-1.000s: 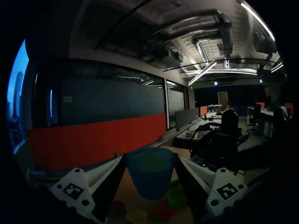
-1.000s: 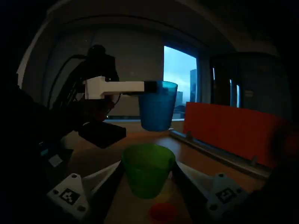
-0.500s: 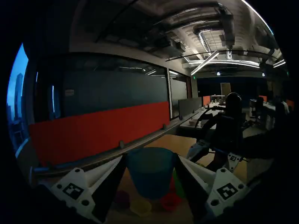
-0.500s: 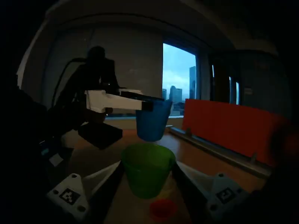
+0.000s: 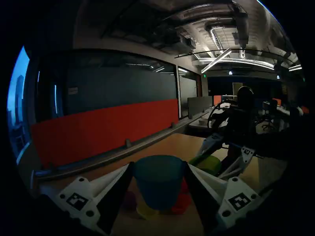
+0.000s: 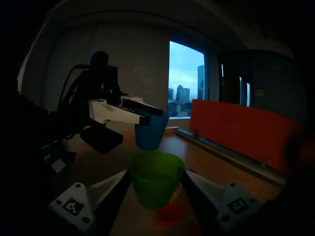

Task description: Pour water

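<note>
Over the last second the left gripper [image 5: 158, 173], clamped on the blue cup [image 5: 158, 188], has dropped towards the green cup [image 6: 155, 181] gripped by the right gripper [image 6: 156, 173] over the table [image 6: 208, 161], so pouring looks imminent though nothing is tipped yet

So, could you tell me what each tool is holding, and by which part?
The left tool holds the blue cup by its upper side walls, one finger on each side; the right tool holds the green cup likewise.

An office (dimly lit): desks [image 5: 202, 118], ceiling strip lights [image 5: 216, 61], ducts [image 5: 214, 37].
</note>
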{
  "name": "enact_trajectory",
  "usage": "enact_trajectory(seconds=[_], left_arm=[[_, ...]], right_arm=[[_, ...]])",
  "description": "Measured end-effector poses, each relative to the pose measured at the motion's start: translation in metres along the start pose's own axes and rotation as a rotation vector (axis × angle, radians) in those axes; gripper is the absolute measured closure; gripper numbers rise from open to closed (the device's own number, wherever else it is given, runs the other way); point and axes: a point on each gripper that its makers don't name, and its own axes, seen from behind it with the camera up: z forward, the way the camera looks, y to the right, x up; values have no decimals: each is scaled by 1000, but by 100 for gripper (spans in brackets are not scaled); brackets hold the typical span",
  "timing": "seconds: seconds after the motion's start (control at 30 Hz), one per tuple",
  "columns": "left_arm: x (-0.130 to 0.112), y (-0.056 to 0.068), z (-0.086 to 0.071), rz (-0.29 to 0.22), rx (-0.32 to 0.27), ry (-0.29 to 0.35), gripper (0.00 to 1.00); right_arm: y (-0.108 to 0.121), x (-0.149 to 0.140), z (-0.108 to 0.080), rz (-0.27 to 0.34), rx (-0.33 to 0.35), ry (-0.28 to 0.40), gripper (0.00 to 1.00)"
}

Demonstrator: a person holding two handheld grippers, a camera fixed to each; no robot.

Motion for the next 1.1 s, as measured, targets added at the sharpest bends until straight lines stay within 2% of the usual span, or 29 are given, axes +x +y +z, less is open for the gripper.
enact_trajectory(seconds=[0.3,1.1], left_arm=[[-22,-3,-2,14,3,-54,12],[-82,17,10,69,-52,-194,12]], right_arm=[[5,-10,-10,8,-11,-37,4],[13,-49,-26,17,-26,-135,4]])
